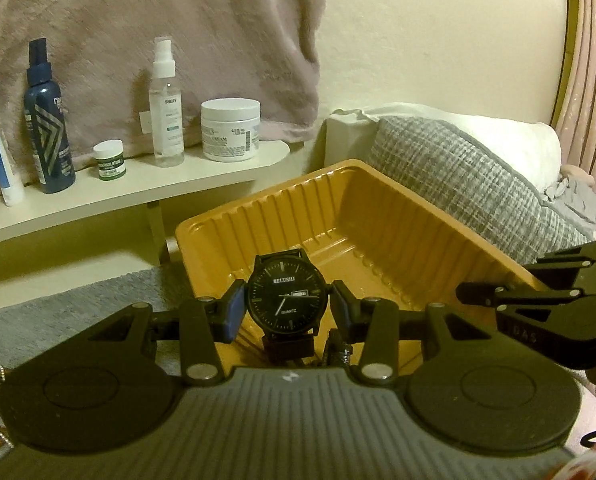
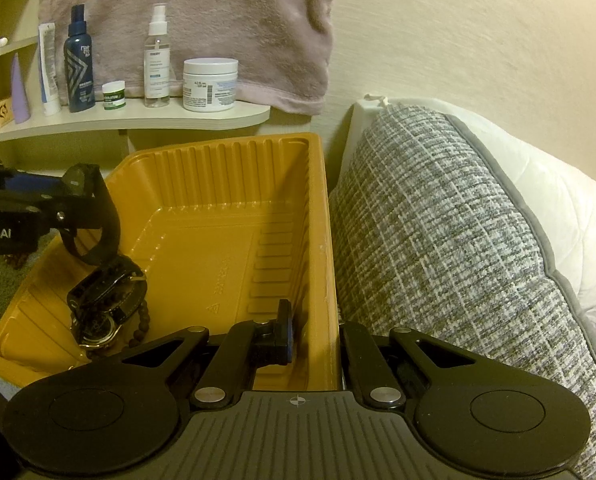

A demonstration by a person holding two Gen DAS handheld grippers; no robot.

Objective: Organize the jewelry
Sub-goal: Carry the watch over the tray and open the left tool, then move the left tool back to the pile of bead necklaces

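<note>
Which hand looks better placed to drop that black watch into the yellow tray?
The left. The left gripper already clamps the black watch over the yellow tray. The right gripper is pinched on the tray's side wall, apparently steadying it.

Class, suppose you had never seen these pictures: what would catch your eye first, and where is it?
A black watch, face up, clamped in the left gripper above the ribbed orange tray. The right gripper is shut on the tray's right wall, and more jewelry lies in its near left corner.
</note>
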